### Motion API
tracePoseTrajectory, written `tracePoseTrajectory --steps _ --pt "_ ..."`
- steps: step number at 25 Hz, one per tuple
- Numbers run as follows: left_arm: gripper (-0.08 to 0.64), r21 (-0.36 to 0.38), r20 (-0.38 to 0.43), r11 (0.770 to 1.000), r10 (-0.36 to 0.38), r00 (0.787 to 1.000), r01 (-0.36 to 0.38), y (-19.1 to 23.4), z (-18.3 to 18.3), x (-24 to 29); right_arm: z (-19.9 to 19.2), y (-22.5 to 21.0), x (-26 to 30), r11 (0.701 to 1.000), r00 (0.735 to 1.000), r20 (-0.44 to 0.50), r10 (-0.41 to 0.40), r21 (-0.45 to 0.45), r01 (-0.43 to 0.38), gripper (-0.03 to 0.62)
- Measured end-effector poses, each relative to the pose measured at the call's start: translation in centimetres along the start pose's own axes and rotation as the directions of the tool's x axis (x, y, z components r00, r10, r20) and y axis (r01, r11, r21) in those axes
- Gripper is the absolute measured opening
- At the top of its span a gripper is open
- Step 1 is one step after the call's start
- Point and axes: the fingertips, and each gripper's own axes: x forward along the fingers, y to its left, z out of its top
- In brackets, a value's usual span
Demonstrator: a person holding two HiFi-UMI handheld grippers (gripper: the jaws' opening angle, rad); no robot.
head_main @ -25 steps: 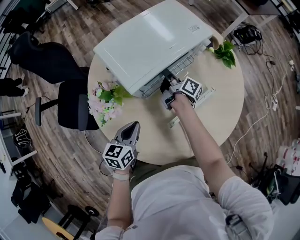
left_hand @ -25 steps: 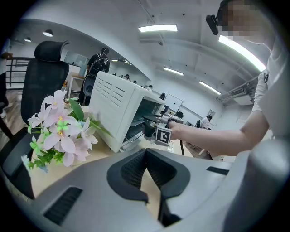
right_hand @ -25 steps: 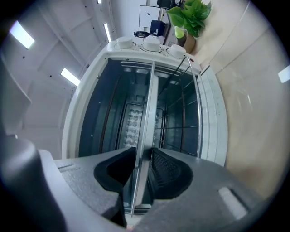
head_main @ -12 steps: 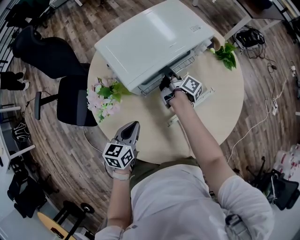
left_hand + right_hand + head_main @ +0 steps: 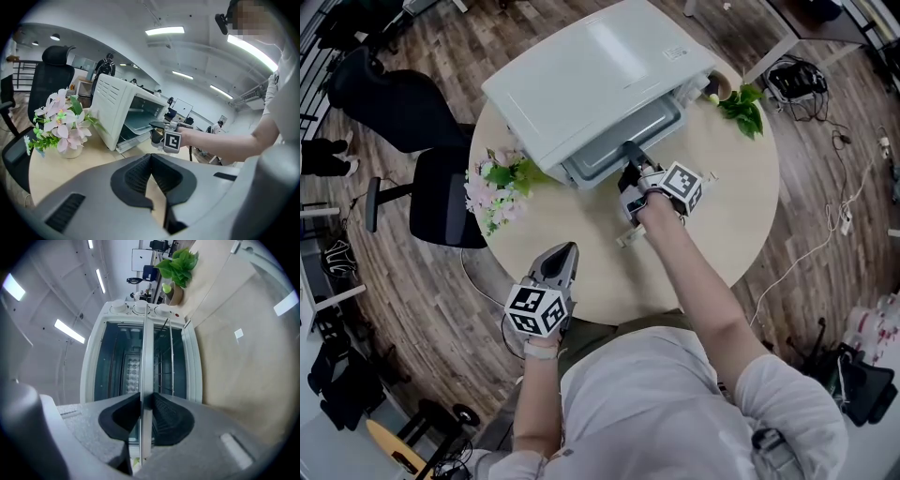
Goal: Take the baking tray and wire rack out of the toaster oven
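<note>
The white toaster oven (image 5: 600, 84) stands at the table's far side with its front open. A grey baking tray (image 5: 623, 141) sticks partway out of it. My right gripper (image 5: 630, 167) is shut on the tray's front rim. In the right gripper view, which is rolled sideways, the tray's rim (image 5: 146, 357) runs as a thin strip between the pressed pads, and the wire rack's bars (image 5: 165, 366) show inside the oven beside it. My left gripper (image 5: 561, 255) hovers over the table's near edge, shut and holding nothing. It faces the oven (image 5: 115, 108) and the tray (image 5: 140, 123).
A pot of pink flowers (image 5: 492, 183) stands left of the oven and a green plant (image 5: 739, 103) to its right. The oven's dropped door (image 5: 625, 238) lies on the round wooden table (image 5: 722, 216) under my right arm. A black chair (image 5: 441, 202) stands left of the table.
The right gripper has drawn back toward me, and the baking tray has slid out of the oven's front with it, covering the wire rack seen earlier. The left gripper has barely shifted.
</note>
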Motion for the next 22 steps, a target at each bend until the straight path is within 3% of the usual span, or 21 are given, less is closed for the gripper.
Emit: tracePoseTrajectory --steps 16,22 --pt "0.000 0.000 0.029 1.000 0.032 0.999 -0.032 -4.2 -2.4 -0.8 0.1 -1.4 -8.0 1.000 1.000 -0.012 -0.004 0.013 0.005 0.071" --pt "0.000 -0.002 0.044 0.999 0.032 0.999 -0.032 -5.9 -3.4 -0.7 0.4 -2.4 -11.4 0.999 0.999 -0.024 -0.024 -0.021 0.024 0.071"
